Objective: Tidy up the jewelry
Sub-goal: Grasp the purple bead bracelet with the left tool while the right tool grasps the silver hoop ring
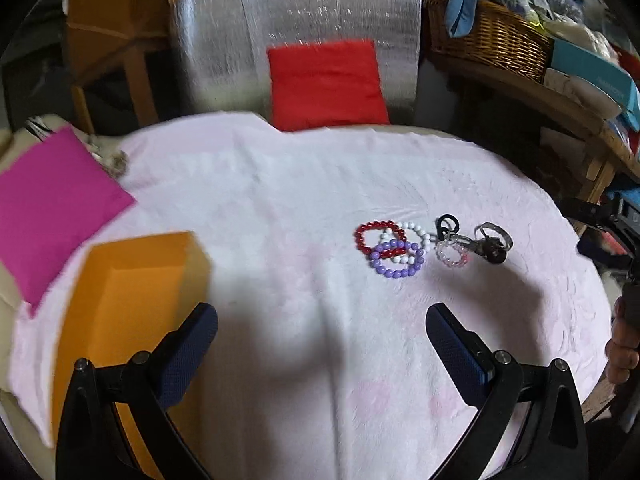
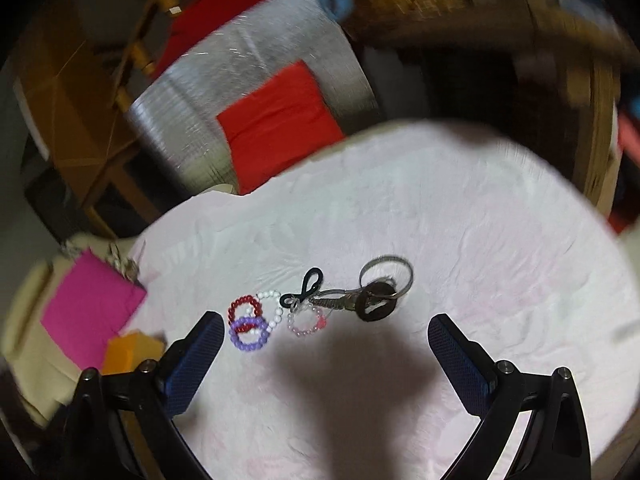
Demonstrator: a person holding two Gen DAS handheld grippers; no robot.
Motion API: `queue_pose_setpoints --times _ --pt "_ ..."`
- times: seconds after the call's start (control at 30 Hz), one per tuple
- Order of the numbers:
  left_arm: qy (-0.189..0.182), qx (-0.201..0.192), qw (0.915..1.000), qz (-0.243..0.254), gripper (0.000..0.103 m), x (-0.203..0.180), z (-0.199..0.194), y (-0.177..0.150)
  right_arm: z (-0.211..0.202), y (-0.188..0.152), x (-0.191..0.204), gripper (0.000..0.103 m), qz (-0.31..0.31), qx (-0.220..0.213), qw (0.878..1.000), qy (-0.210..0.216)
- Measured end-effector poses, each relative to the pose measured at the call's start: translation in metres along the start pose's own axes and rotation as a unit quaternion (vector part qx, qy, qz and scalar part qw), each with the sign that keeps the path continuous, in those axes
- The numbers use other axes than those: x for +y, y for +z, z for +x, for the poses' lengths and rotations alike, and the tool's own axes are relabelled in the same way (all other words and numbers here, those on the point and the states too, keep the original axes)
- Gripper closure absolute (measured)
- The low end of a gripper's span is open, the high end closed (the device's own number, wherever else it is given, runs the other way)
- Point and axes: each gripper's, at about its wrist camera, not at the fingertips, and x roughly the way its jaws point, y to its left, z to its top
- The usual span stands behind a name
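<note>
On the pale pink cloth [image 1: 280, 208] lie a red bead bracelet [image 1: 370, 232], a white bead bracelet [image 1: 416, 236] and a purple bead bracelet [image 1: 396, 268], overlapping. Beside them lie a clear pink bead ring [image 1: 452, 256], a black clasp [image 1: 446, 226] and a key on a metal ring [image 1: 494, 242]. An open orange box [image 1: 128, 300] sits left, by my left gripper [image 1: 322, 334], which is open and empty. My right gripper [image 2: 326, 340] is open and empty, just short of the pink ring [image 2: 306, 324], the key [image 2: 374, 304] and the purple bracelet [image 2: 248, 336].
A magenta sheet [image 1: 52, 208] lies at the cloth's left edge. A red cushion [image 1: 326, 84] leans on a silver foil panel [image 1: 296, 20] behind the table. A wicker basket [image 1: 492, 36] and boxes fill shelves at the right. A hand [image 1: 624, 344] shows at the right edge.
</note>
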Motion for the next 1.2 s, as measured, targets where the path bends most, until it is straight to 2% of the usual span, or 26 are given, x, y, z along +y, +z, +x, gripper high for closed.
queue_pose_setpoints --times 0.1,0.27,0.33,0.4,0.47,0.53,0.57,0.63,0.67,0.7,0.77,0.93,1.03,1.1,1.13,1.2 --pt "-0.036 0.020 0.9991 -0.006 0.000 -0.005 0.035 0.013 0.020 0.004 -0.010 0.000 0.031 0.018 0.999 0.025" --pt "-0.074 0.039 0.9964 0.011 0.000 -0.027 0.083 0.029 0.036 0.009 -0.025 0.002 0.070 0.032 0.996 0.036" --pt "-0.085 0.049 0.9950 0.019 0.005 -0.034 0.100 0.033 0.038 0.011 -0.033 0.004 0.080 0.033 0.996 0.032" --pt "-0.095 0.063 0.9930 0.031 0.023 -0.041 0.118 0.036 0.042 0.015 -0.041 0.008 0.088 0.038 0.995 0.028" --pt "-0.106 0.075 0.9907 0.042 0.032 -0.046 0.130 0.038 0.046 0.020 -0.051 0.012 0.100 0.042 0.994 0.026" --pt "-0.114 0.081 0.9887 0.053 0.045 -0.051 0.140 0.038 0.050 0.022 -0.059 0.016 0.110 0.047 0.992 0.026" --pt "-0.121 0.084 0.9875 0.058 0.054 -0.054 0.144 0.037 0.054 0.023 -0.064 0.021 0.117 0.052 0.991 0.030" --pt "-0.132 0.087 0.9852 0.066 0.059 -0.057 0.149 0.036 0.062 0.023 -0.070 0.028 0.127 0.066 0.989 0.039" --pt "-0.138 0.087 0.9842 0.069 0.066 -0.059 0.149 0.036 0.067 0.024 -0.073 0.034 0.130 0.073 0.988 0.040" --pt "-0.148 0.090 0.9822 0.073 0.079 -0.061 0.150 0.035 0.073 0.024 -0.074 0.038 0.133 0.080 0.987 0.041" --pt "-0.161 0.097 0.9792 0.076 0.091 -0.063 0.151 0.033 0.080 0.027 -0.078 0.041 0.138 0.082 0.986 0.035" --pt "-0.194 0.096 0.9734 0.075 0.094 -0.065 0.143 0.026 0.098 0.032 -0.082 0.041 0.138 0.077 0.987 -0.005" --pt "-0.206 0.094 0.9710 0.078 0.094 -0.066 0.135 0.022 0.111 0.033 -0.083 0.049 0.143 0.081 0.986 -0.032" --pt "-0.213 0.095 0.9692 0.079 0.094 -0.067 0.131 0.020 0.123 0.032 -0.083 0.065 0.142 0.093 0.984 -0.049" --pt "-0.215 0.095 0.9686 0.081 0.094 -0.067 0.128 0.018 0.126 0.030 -0.083 0.069 0.140 0.095 0.984 -0.059" --pt "-0.218 0.094 0.9678 0.083 0.094 -0.068 0.123 0.014 0.130 0.030 -0.082 0.088 0.133 0.091 0.984 -0.080"
